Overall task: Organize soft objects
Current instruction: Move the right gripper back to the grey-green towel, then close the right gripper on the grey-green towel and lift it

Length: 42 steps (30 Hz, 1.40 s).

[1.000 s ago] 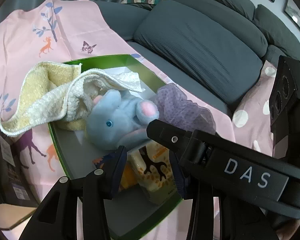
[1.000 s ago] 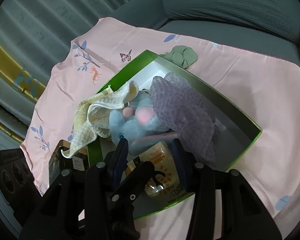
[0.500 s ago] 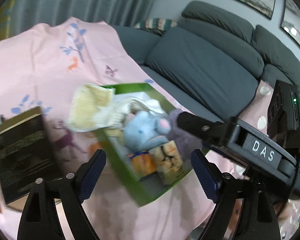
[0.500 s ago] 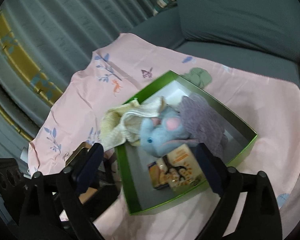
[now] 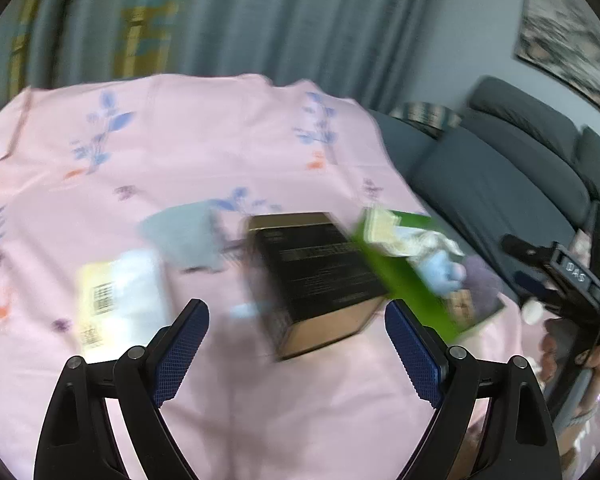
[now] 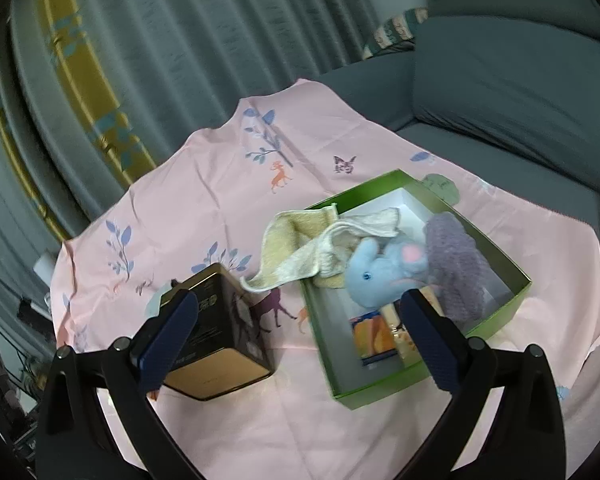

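A green box point(image 6: 512, 300) on the pink cloth holds a blue plush elephant point(image 6: 380, 272), a purple knit piece point(image 6: 456, 264), a cream towel point(image 6: 324, 248) draped over its left rim, and small printed packs point(image 6: 376, 336). The box also shows in the blurred left wrist view point(image 5: 408, 280). My right gripper point(image 6: 300, 336) is open and empty, above the cloth in front of the box. My left gripper point(image 5: 296, 344) is open and empty, above the cloth near a black and gold tin point(image 5: 320, 276). The right gripper shows at the right edge of the left wrist view point(image 5: 572, 280).
The black and gold tin point(image 6: 220, 328) stands left of the box. A white packet point(image 5: 120, 296) and a pale blue cloth point(image 5: 180, 236) lie on the pink cloth point(image 5: 220, 152). A grey sofa point(image 6: 512, 92) is behind, curtains point(image 6: 140, 60) at the back left.
Both grippers opened wide, let go of the printed pack in the box and drew back. The left gripper swung left, away from the box, toward the tin.
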Motion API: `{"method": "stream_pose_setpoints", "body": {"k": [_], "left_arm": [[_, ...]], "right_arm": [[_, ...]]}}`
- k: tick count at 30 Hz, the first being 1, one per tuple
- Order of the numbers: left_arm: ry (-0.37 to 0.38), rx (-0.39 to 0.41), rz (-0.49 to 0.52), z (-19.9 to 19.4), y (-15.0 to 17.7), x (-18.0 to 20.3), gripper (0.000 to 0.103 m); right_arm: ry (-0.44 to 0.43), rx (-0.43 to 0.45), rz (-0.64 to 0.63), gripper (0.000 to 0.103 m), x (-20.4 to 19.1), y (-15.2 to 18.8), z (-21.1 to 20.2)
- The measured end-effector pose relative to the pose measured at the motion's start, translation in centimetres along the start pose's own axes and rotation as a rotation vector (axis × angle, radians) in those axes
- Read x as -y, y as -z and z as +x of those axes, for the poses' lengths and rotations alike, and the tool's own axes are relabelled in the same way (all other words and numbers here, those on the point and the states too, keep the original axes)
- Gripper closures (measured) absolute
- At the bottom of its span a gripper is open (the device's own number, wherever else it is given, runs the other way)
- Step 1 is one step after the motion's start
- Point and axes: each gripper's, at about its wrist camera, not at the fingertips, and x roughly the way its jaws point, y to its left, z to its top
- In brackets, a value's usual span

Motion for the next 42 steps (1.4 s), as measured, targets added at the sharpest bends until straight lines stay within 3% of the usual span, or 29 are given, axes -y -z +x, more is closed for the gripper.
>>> {"method": "stream_pose_setpoints", "body": {"k": [4, 8, 16, 21, 26, 31, 32, 34, 37, 38, 42], "left_arm": [[-0.081, 0.03, -0.085, -1.9, 1.5, -5.2, 0.013], [-0.181, 0.061, -0.134, -2.6, 3.2, -9.8, 0.013], [-0.214, 0.021, -0.301, -1.8, 5.8, -16.5, 0.013], [-0.242, 0.002, -0.358, -2.0, 6.3, -18.0, 0.013], [-0.249, -0.001, -0.368, -2.6, 6.3, -19.0, 0.013], [-0.244, 0.003, -0.411, -3.0, 6.3, -20.5, 0.013], [-0.25, 0.002, -0.419, -3.0, 6.3, -20.8, 0.013], [-0.254, 0.003, -0.433, -3.2, 6.3, -21.2, 0.013], [-0.236, 0.006, -0.44, -3.4, 6.3, -21.5, 0.013], [-0.229, 0.01, -0.443, -3.5, 6.3, -21.5, 0.013], [-0.225, 0.011, -0.444, -3.6, 6.2, -21.6, 0.013]], "right_arm": [[0.004, -0.004, -0.079, 0.002, -3.1, 0.7, 0.2], [-0.05, -0.034, -0.164, 0.002, -6.8, 1.7, 1.0], [-0.141, -0.135, -0.275, 0.002, -16.6, 2.2, 4.8], [-0.142, -0.337, -0.364, 0.003, -24.1, 2.0, 13.0], [0.011, -0.501, -0.519, 0.008, -30.4, 4.5, 23.4], [0.136, -0.621, -0.57, 0.012, -32.1, 6.8, 31.6], [0.151, -0.634, -0.573, 0.014, -32.0, 7.1, 32.6], [0.178, -0.68, -0.561, 0.034, -31.3, 7.7, 34.5], [0.106, -0.696, -0.544, 0.074, -30.6, 7.6, 35.1], [0.101, -0.687, -0.544, 0.093, -30.5, 7.3, 34.8], [0.031, -0.632, -0.534, 0.093, -30.3, 5.0, 31.6]]}}
